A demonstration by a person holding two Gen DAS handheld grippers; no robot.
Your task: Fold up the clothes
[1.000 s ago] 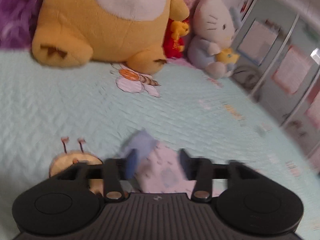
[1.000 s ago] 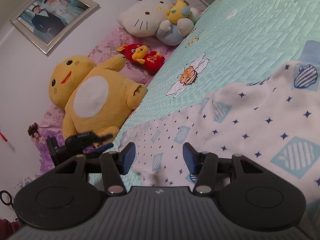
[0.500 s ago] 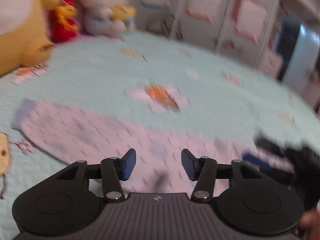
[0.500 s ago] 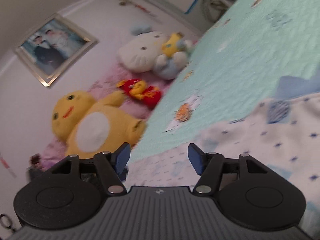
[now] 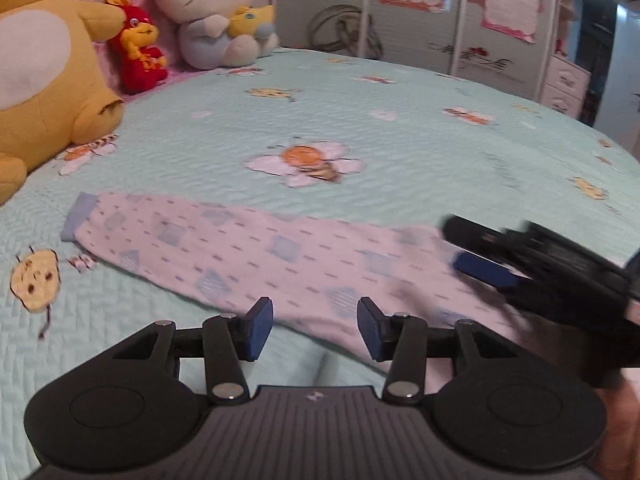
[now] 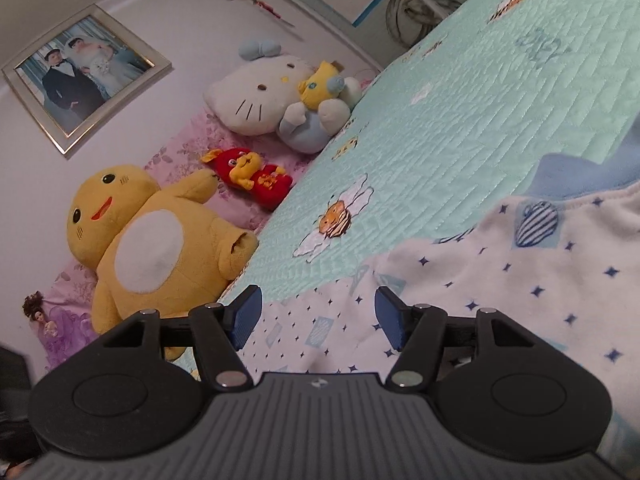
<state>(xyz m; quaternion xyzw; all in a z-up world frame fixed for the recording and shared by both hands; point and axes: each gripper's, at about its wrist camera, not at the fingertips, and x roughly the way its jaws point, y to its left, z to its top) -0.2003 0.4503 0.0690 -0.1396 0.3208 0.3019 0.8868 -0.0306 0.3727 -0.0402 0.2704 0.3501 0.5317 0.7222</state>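
— Where's the garment (image 5: pixel 256 248)?
— Flat on the bed (image 5: pixel 400 136), its right end blurred, hidden behind the right hand-held gripper (image 5: pixel 486 266).
— Grips?
— Left hand-held gripper (image 5: pixel 315 328) closing, gripping nothing; right one released above the fabric.

- The left wrist camera sits just behind the left gripper (image 5: pixel 315 328). It looks forward and down along the two fingers, low and close over the bed cover (image 5: pixel 400 128).
- It faces across the bed to the wardrobe doors (image 5: pixel 420 12). The soft toys are far off at its top left.
- The right wrist camera sits just behind the right gripper (image 6: pixel 318 318). It is tipped sideways, so the bed cover (image 6: pixel 500 92) runs up to the right.
- It looks along the bed to the wall with the framed photo (image 6: pixel 82 80).
- Both views show the white patterned garment (image 5: pixel 248 248) (image 6: pixel 500 280), the yellow plush (image 5: pixel 44 80) (image 6: pixel 156 248) and the white cat plush (image 5: pixel 208 12) (image 6: pixel 272 100).
- The left view also catches the right gripper (image 5: pixel 480 268) at its right edge.
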